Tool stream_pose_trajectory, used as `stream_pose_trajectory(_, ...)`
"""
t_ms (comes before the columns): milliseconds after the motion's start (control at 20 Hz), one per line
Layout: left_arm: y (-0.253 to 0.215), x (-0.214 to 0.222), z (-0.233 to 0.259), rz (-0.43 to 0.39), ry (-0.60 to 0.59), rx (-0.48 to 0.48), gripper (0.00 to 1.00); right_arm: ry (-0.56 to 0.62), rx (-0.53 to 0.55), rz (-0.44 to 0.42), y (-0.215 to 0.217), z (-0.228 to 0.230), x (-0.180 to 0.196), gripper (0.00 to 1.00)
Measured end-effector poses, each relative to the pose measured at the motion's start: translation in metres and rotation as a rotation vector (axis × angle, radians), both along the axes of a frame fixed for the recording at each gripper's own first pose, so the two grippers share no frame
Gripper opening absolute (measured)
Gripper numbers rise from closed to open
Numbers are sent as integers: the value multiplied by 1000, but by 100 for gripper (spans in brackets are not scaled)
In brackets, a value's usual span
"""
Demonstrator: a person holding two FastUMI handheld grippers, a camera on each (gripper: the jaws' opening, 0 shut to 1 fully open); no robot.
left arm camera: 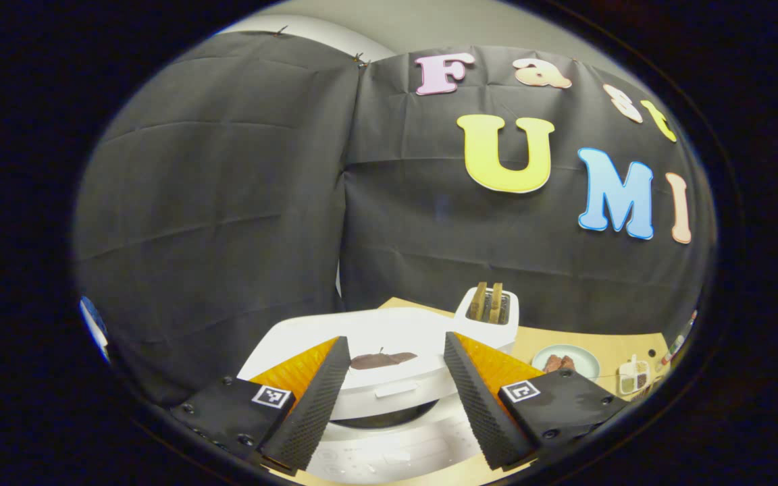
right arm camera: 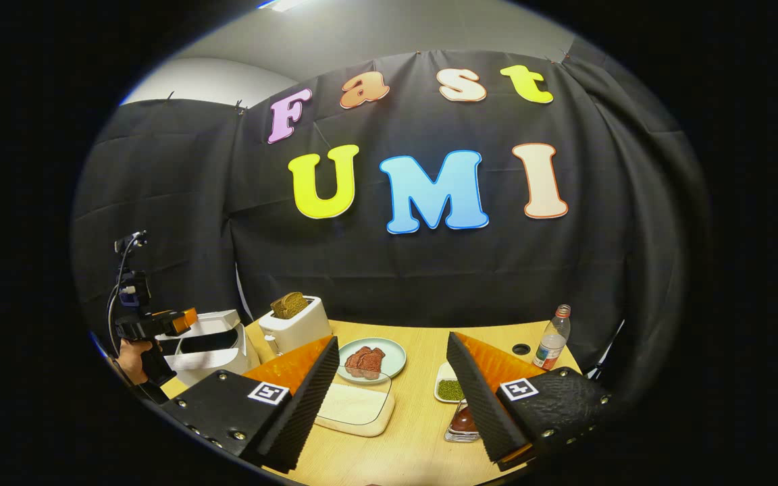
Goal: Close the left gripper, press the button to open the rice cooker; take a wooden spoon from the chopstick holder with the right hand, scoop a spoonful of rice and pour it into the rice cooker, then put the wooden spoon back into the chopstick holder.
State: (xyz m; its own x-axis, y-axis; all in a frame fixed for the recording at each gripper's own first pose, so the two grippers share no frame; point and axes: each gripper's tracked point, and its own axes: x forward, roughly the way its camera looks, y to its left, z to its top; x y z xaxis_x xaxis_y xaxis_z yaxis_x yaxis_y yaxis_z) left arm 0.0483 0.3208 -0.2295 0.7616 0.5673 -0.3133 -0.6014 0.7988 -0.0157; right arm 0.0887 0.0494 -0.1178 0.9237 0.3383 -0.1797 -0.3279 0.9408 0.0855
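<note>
- Left claw (left arm camera: 389,398) spread wide, empty, above the rice cooker (left arm camera: 389,378); lid looks slightly ajar
- Right claw (right arm camera: 389,398) spread, empty over the desk (right arm camera: 416,439); spoon steps remain

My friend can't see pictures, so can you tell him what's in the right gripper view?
An open two-finger claw hangs over a wooden table with a plate of meat, a cutting board, a small dish of green beans and a water bottle. Far left, a hand holds another claw by a white rice cooker and a toaster.
</note>
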Motion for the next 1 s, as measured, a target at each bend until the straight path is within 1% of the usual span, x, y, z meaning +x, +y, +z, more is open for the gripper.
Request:
stream_pose_trajectory(100, -1, -2, -13, -10, 33, -6, 97, 7, -3, 4, 2, -4, 0, 98)
stream_pose_trajectory(150, -1, -3, -15, -9, 36, -10, 91, 10, -5, 4, 2, -5, 0, 98)
stream_pose_trajectory(200, -3, -5, -16, -8, 39, -11, 100, 11, -2, 5, 3, -5, 0, 98)
stream_pose_trajectory(450, -4, -7, -27, -5, 65, -12, 100, 5, 3, 4, 4, -3, 0, 98)
stream_pose_trajectory(500, -5, -7, -30, -5, 70, -13, 98, 4, 4, 2, 4, -4, 0, 98)
stream_pose_trajectory(550, -5, -8, -32, -6, 75, -14, 100, 5, 5, -2, 3, -4, 0, 98)
stream_pose_trajectory(650, -6, -10, -38, -7, 87, -19, 100, 7, 8, -10, 0, -4, -1, 98)
stream_pose_trajectory(700, -6, -11, -41, -8, 93, -24, 98, 6, 9, -14, -1, -4, 0, 98)
stream_pose_trajectory(800, -8, -13, -46, -16, 109, -26, 96, 8, 5, -22, -3, -5, 0, 98)
stream_pose_trajectory(850, -9, -13, -47, -21, 120, -27, 100, 9, 6, -25, -4, -6, 0, 98)
stream_pose_trajectory(900, -9, -14, -50, -23, 130, -25, 100, 11, 8, -29, -5, -6, 0, 98)
stream_pose_trajectory(950, -9, -13, -51, -27, 132, -10, 97, 13, 12, -33, -6, -6, 0, 98)
stream_pose_trajectory(1000, -9, -15, -58, -28, 140, -8, 97, 16, 18, -36, -7, -6, -2, 98)
